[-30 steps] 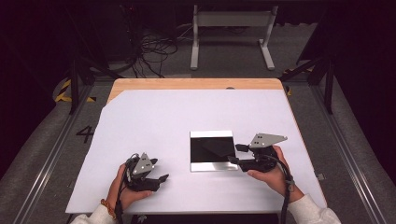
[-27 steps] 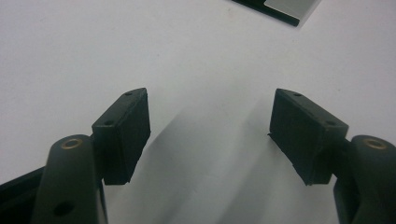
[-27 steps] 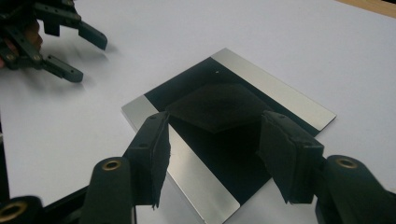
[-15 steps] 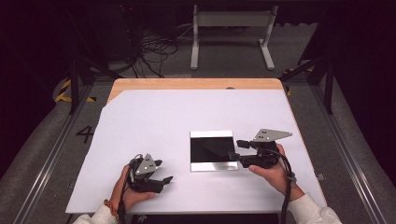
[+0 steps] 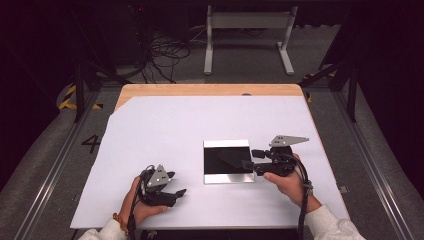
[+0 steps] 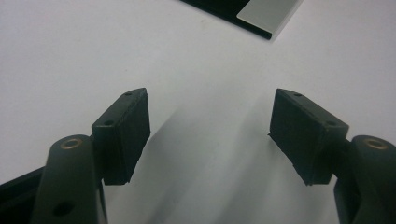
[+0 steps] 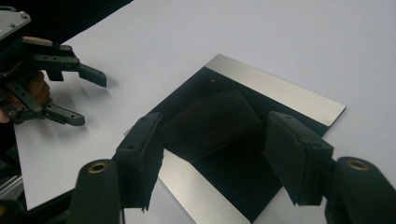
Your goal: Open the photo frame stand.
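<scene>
- Square mirror-like metal plate (image 5: 226, 161), dark and glossy with bright edges, lies flat on the white table sheet (image 5: 165, 130), right of centre.
- Right gripper (image 5: 250, 159) released, jaws spread at the plate's right edge.
- Left gripper (image 5: 175, 184) released, well apart near the front edge.

The left gripper view cuts the mirror plate (image 6: 261, 14) off at its top edge, leaving one corner. In the high view, the right gripper (image 5: 250, 159) covers part of the plate's right edge.
</scene>
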